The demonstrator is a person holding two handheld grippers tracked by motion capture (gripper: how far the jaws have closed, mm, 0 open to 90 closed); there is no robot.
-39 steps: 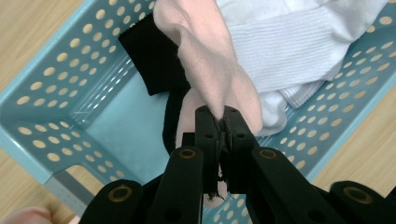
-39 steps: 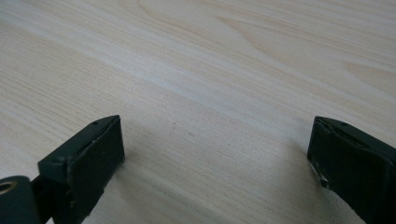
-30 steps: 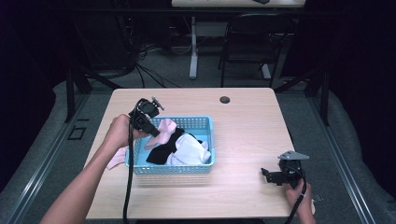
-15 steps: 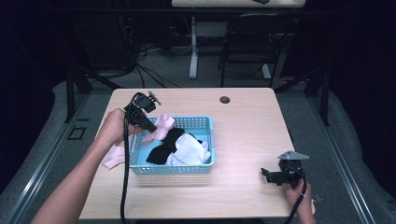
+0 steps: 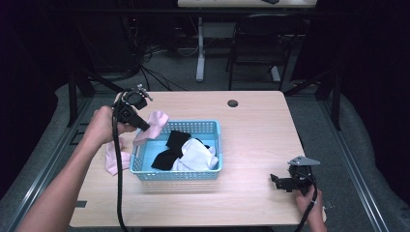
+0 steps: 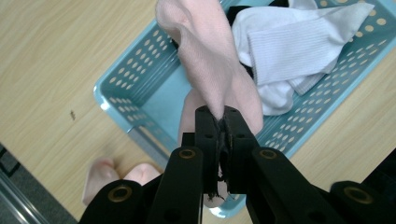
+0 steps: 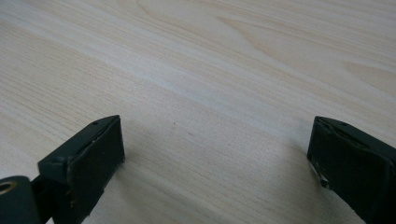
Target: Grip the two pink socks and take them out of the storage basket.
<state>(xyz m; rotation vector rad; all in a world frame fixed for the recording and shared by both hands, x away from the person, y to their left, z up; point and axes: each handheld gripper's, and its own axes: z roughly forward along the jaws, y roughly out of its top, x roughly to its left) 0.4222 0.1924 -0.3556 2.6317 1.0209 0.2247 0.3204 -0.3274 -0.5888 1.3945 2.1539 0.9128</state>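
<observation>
My left gripper [image 5: 144, 126] [image 6: 219, 116] is shut on a pink sock [image 5: 153, 123] [image 6: 208, 65], which hangs from its jaws above the left end of a blue plastic basket [image 5: 177, 172] [image 6: 122, 103]. Inside the basket lie a white sock [image 5: 197, 155] [image 6: 292, 44] and black socks [image 5: 176, 140]. A second pink sock [image 5: 115, 158] [image 6: 100, 173] lies on the table just left of the basket. My right gripper [image 5: 276, 181] [image 7: 215, 154] rests low over bare wood at the table's front right, its jaws wide apart with nothing between them.
The wooden table [image 5: 261, 130] has a dark round cable hole [image 5: 233, 103] near its far edge. Cables trail from both grippers toward the front edge. Table legs, a chair and loose cables stand on the floor behind the table.
My left gripper has risen and drawn back to the left, lifting the pink sock up out of the basket. The right gripper has stayed where it was.
</observation>
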